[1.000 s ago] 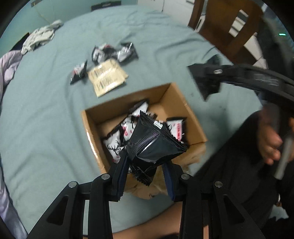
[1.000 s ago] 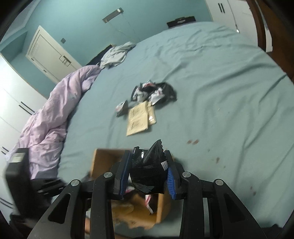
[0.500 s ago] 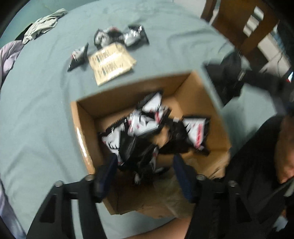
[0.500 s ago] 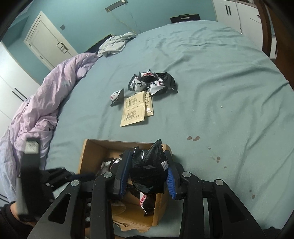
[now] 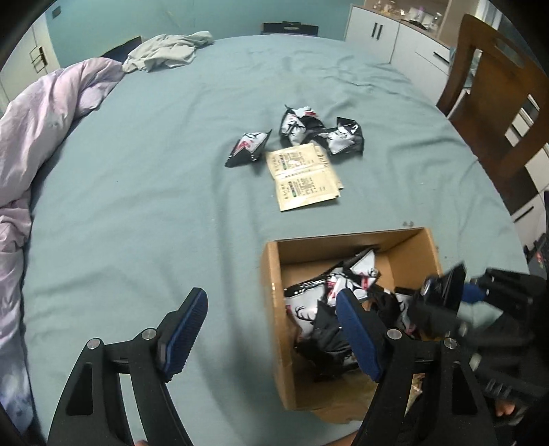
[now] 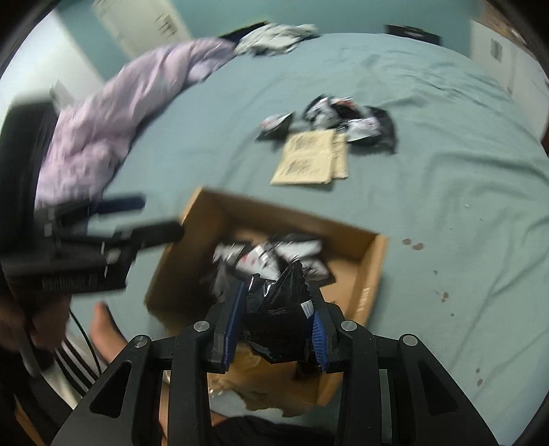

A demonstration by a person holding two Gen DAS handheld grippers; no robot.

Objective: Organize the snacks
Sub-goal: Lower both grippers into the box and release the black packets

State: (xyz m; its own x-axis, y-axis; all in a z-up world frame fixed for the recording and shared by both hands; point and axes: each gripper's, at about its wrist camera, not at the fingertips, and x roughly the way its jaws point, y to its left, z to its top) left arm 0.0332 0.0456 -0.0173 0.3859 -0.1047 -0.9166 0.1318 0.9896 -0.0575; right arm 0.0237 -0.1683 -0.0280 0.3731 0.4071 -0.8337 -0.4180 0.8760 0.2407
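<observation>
A cardboard box (image 5: 271, 295) on the bed holds several black-and-white snack packets (image 5: 319, 308). My left gripper (image 5: 271, 329) is open and empty, straddling the box's left wall. My right gripper (image 6: 278, 322) is shut on a black snack packet (image 6: 274, 322) and holds it above the near side of the box (image 6: 370, 274). The right gripper also shows in the left wrist view (image 5: 446, 295) over the box's right side. Three loose snack packets (image 5: 305, 127) and beige sachets (image 5: 302, 175) lie on the bed beyond the box.
A lilac duvet (image 5: 41, 137) is bunched at the left. Grey clothing (image 5: 168, 51) lies at the far edge of the bed. A wooden chair (image 5: 494, 113) and white cabinets (image 5: 387, 31) stand at the right.
My left gripper dropped its black packet into the box, opened wide and drew back to the left. My right gripper moved over the box, still holding its packet.
</observation>
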